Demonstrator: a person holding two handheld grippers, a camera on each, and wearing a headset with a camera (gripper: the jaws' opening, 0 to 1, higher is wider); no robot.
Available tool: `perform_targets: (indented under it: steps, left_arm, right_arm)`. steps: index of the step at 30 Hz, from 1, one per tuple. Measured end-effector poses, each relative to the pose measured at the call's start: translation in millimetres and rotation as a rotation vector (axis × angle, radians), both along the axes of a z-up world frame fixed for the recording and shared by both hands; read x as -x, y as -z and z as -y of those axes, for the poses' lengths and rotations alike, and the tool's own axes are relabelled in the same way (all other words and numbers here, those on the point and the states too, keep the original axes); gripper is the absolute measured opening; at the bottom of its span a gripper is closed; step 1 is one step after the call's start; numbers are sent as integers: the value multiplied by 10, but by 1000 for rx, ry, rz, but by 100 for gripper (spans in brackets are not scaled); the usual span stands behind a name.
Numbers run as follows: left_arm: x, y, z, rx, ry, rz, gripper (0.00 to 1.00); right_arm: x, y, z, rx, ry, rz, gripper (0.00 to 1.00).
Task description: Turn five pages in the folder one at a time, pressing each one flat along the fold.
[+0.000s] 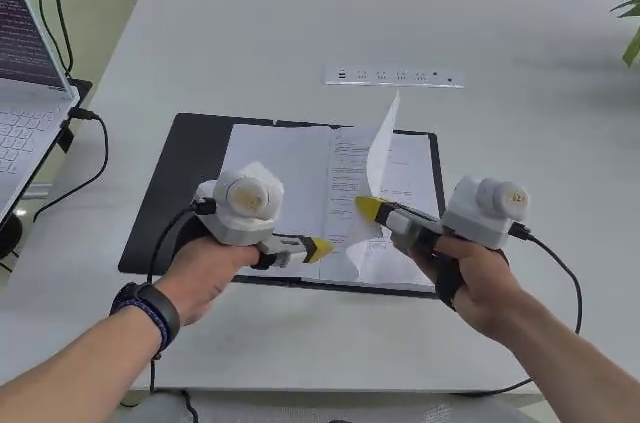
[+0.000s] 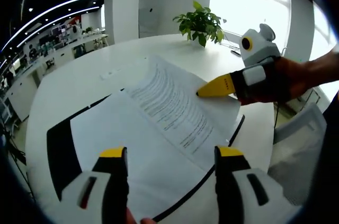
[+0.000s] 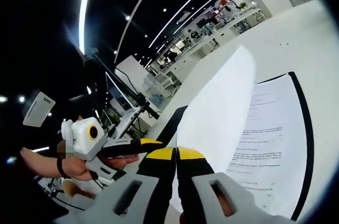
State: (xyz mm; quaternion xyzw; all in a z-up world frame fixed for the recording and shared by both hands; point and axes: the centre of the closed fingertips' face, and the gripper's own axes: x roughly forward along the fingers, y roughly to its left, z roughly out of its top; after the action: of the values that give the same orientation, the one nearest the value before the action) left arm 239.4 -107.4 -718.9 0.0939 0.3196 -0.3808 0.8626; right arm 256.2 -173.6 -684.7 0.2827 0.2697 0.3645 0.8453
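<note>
Right gripper has its jaws closed on the lower edge of a lifted page; in the right gripper view the yellow tips meet with the sheet's blank side rising straight out from between them. The page stands almost upright over the middle of the open folder. Its bound edge is down at the fold and its free top corner points up and away from the person, toward the power strip. The folder lies flat on the white table, near the person's edge. Its long axis runs left to right in the head view, and the fold runs from near to far.

By my reading, the step in hand is a turn at mid-swing: the page is raised but not yet laid down on the left stack. The next move calls for carrying the sheet over to the left without creasing it, letting go, then pressing along the fold.

Left gripper hovers at the folder's near edge over the left-hand sheets, jaws spread wide with nothing between them, well placed to do that pressing. A laptop sits at the far left of the table.
</note>
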Motion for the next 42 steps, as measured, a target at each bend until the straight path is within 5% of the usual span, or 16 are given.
perform_targets:
  steps: [10, 22, 42]
  left_arm:
    - [29, 18, -439, -22, -56, 5, 66]
    - [132, 43, -790, -43, -99, 7, 67]
    - [226, 81, -1146, -46, -155, 16, 68]
  right_arm:
    - [-29, -41, -420, -17, -73, 7, 0]
    - [32, -35, -820, -15, -155, 1, 0]
    - [89, 129, -1326, 5, -261, -35, 0]
